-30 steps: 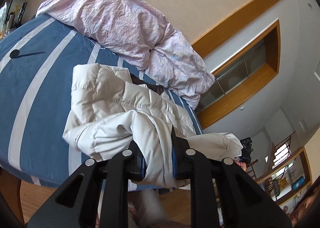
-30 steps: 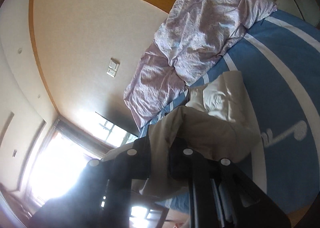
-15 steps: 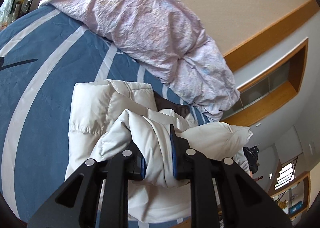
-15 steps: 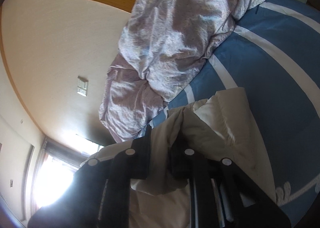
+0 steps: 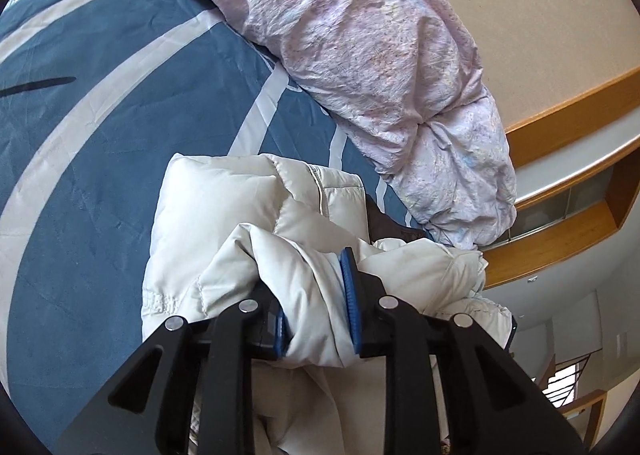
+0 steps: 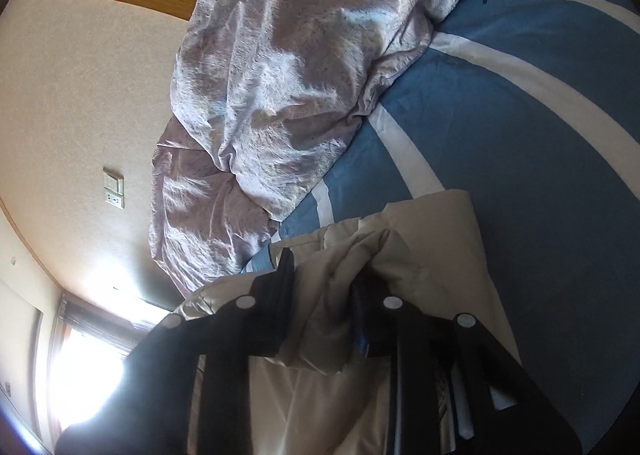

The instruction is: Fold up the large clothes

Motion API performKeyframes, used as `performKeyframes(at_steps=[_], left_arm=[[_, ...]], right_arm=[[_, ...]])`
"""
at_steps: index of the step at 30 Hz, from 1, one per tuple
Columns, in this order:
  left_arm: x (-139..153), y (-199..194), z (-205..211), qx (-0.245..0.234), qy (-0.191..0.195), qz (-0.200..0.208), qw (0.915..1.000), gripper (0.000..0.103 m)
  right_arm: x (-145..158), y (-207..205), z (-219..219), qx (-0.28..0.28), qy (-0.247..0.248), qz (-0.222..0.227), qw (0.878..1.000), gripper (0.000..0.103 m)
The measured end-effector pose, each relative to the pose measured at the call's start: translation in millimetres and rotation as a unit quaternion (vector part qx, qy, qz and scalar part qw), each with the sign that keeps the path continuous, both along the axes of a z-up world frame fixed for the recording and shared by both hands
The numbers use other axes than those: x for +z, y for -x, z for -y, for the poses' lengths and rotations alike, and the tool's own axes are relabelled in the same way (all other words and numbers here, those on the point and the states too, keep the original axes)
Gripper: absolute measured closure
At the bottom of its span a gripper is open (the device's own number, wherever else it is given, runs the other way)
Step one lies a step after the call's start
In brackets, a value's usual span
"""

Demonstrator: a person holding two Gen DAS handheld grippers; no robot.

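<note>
A white puffy jacket (image 5: 224, 207) lies bunched on the blue bedspread with white stripes (image 5: 100, 135). My left gripper (image 5: 308, 275) has a thick fold of the jacket between its blue pads; the jaws are opening, and the fabric still fills the gap and touches both pads. In the right wrist view the jacket (image 6: 432, 239) looks beige in shadow. My right gripper (image 6: 324, 267) also has a fold of it between its fingers, with its jaws opening too. Both held folds rest low over the layer of jacket lying on the bed.
A crumpled pale pink duvet (image 5: 360, 55) is heaped along the far side of the bed against the wall, just beyond the jacket. A wall switch (image 6: 114, 191) and a bright window (image 6: 80, 375) are at the left. A wooden shelf unit (image 5: 560, 223) stands beyond the bed.
Both grippers have moved forward and down over the bed, bringing the held jacket edge onto the layer lying there. The gaps between both pairs of jaws have widened.
</note>
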State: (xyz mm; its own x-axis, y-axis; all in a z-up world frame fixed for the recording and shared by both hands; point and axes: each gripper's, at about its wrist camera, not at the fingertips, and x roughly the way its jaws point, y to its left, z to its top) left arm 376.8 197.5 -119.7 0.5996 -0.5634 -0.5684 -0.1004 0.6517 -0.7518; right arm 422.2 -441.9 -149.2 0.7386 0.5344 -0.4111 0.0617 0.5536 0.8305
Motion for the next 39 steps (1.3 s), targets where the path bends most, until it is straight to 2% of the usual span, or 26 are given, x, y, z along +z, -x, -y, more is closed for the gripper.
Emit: performKeyframes(at_steps=[2,4,6,8,9,12,15,16,18,20,23,26,29,30,32,33,34,35,36,37,38,39], left_arm=[[-1,-1,-5,0.003,0.023,-0.007,0.9997,0.075],[0,0,-10,0.008,0.054,-0.010,0.9985,0.070],[5,6,-20,0.018,0.092,0.001,0.9956,0.062],[14,11,-27,0.029,0.106,0.019,0.9938,0.053],[20,14,-29,0.035,0.104,0.029,0.9935,0.051],[40,24,-35,0.057,0.080,0.060,0.9933,0.048],[64,42,-35,0.088,0.029,0.108,0.9898,0.044],[73,48,-25,0.084,-0.004,0.121,0.9891,0.042],[83,51,0,0.056,-0.044,0.129,0.9891,0.042],[84,54,28,0.019,-0.065,0.129,0.9893,0.039],[80,58,80,-0.044,-0.103,0.122,0.9863,0.039],[72,62,126,-0.096,-0.131,0.123,0.9790,0.039],[63,62,165,-0.126,-0.185,0.125,0.9665,0.038],[59,59,175,-0.127,-0.206,0.121,0.9628,0.038],[51,52,188,-0.123,-0.231,0.108,0.9590,0.038],[46,48,192,-0.119,-0.237,0.101,0.9590,0.039],[43,45,193,-0.119,-0.239,0.095,0.9591,0.043],[38,42,195,-0.116,-0.242,0.088,0.9594,0.053],[35,39,195,-0.112,-0.241,0.083,0.9605,0.057],[33,38,196,-0.112,-0.242,0.081,0.9605,0.066],[30,36,198,-0.115,-0.249,0.080,0.9582,0.076],[31,36,200,-0.116,-0.253,0.082,0.9570,0.081]], right_arm=[[-1,0,2,0.000,-0.012,0.010,1.000,0.067],[2,3,7,-0.001,-0.041,0.031,0.999,0.051],[10,9,12,-0.013,-0.050,0.055,0.997,0.042],[21,13,15,-0.023,-0.037,0.076,0.996,0.040],[29,15,14,-0.024,-0.018,0.083,0.996,0.040],[48,21,3,-0.008,0.034,0.090,0.995,0.040],[72,34,-28,0.019,0.131,0.098,0.986,0.040],[78,38,-41,0.029,0.168,0.097,0.981,0.040],[86,44,-65,0.053,0.218,0.099,0.969,0.040],[91,49,-95,0.075,0.268,0.103,0.955,0.040],[90,51,-123,0.100,0.296,0.095,0.945,0.040],[83,50,-150,0.125,0.324,0.083,0.934,0.040],[73,47,-172,0.143,0.364,0.067,0.918,0.040],[69,47,-178,0.148,0.378,0.059,0.912,0.043],[60,42,-186,0.152,0.399,0.040,0.903,0.054],[55,41,-189,0.157,0.402,0.033,0.901,0.065],[52,39,-192,0.160,0.407,0.028,0.899,0.078],[50,37,-192,0.160,0.411,0.025,0.897,0.083],[47,37,-193,0.161,0.416,0.025,0.895,0.092],[46,37,-194,0.163,0.418,0.027,0.893,0.097],[47,37,-194,0.163,0.421,0.030,0.892,0.099],[47,38,-194,0.161,0.424,0.034,0.891,0.100]])
